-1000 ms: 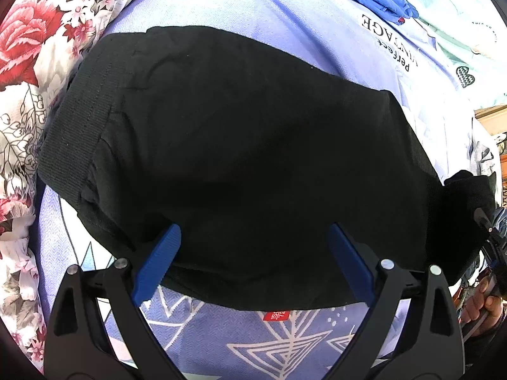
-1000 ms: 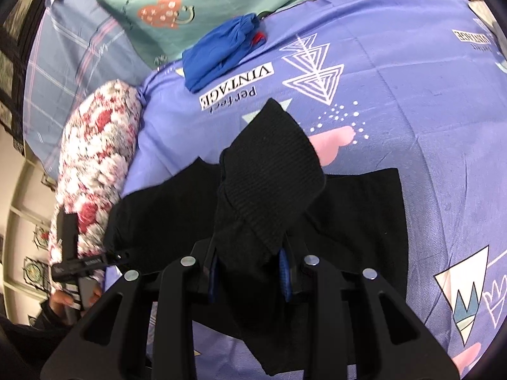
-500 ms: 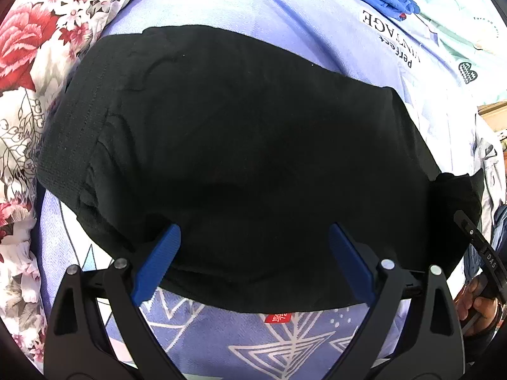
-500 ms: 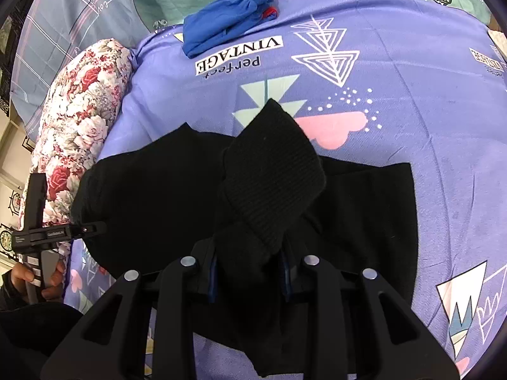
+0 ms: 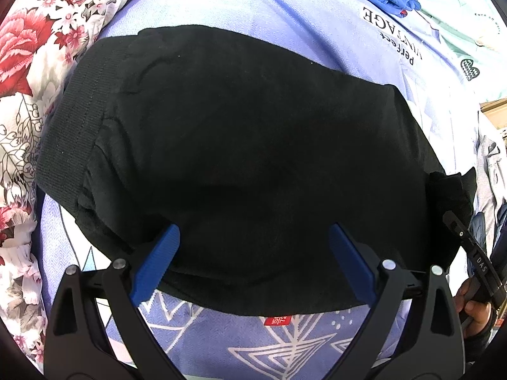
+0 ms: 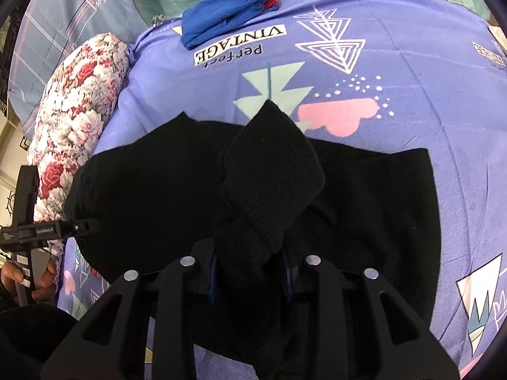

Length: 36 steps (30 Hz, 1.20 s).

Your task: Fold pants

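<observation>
Bed [image 6: 412,72]: lavender printed sheet, carrying everything.
Pants [image 5: 247,145]: black knit pants lying folded mid-bed.
Right tool [image 6: 248,280]: clamps the pants' ribbed cuff, now lower over the pile; jaws eased slightly, fold nearly laid.
Left tool [image 5: 253,247]: agape, empty, above the pants.

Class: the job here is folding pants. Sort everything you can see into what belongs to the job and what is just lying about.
Job:
black pants, cuff gripped
right gripper, shut on the cuff
left gripper, open over the pants

Lying about:
blue cloth
floral pillow
purple sheet, under the pants
</observation>
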Tool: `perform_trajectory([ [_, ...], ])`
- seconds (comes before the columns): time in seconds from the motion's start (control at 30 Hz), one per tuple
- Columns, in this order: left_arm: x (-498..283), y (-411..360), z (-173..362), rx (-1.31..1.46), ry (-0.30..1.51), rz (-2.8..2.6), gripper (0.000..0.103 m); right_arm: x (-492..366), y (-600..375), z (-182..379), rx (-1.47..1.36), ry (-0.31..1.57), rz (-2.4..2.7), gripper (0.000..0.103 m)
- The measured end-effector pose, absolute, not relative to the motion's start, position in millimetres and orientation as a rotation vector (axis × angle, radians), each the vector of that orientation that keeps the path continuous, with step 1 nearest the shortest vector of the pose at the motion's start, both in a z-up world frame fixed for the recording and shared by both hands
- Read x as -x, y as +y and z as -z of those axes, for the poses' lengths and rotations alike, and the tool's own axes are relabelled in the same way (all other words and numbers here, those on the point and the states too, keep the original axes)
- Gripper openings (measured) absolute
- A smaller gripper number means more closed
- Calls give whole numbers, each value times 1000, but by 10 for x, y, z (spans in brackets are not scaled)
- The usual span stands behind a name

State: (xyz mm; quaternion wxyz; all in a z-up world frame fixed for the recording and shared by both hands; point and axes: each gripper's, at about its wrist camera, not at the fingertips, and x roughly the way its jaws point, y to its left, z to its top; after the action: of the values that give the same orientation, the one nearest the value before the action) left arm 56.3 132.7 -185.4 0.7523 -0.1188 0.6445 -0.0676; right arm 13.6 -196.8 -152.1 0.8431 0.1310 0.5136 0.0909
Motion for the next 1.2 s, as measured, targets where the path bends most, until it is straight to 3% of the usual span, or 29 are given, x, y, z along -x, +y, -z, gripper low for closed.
perform_trajectory([
  [0.13, -567, 1318, 1856, 258, 1407, 145, 97, -152, -1930, 1535, -284, 1094, -182, 49],
  [0.43, -561, 1271, 1850, 261, 1407, 145, 97, -184, -1732, 1546, -337, 1129, -242, 56],
  [0.73, -538, 1330, 1803, 284, 1402, 154, 97, -174, -1789, 1325, -623, 1105, -442, 61],
  [0.87, -533, 1311, 1780, 275, 1400, 162, 97, -155, -2002, 1293, -677, 1100, -411, 60],
  [1.0, -543, 1255, 1772, 263, 1403, 169, 97, -159, -2129, 1392, -606, 1143, -351, 40],
  [1.2, -544, 1202, 1750, 240, 1408, 167, 97, -208, -1949, 1734, -363, 1283, -253, 37],
])
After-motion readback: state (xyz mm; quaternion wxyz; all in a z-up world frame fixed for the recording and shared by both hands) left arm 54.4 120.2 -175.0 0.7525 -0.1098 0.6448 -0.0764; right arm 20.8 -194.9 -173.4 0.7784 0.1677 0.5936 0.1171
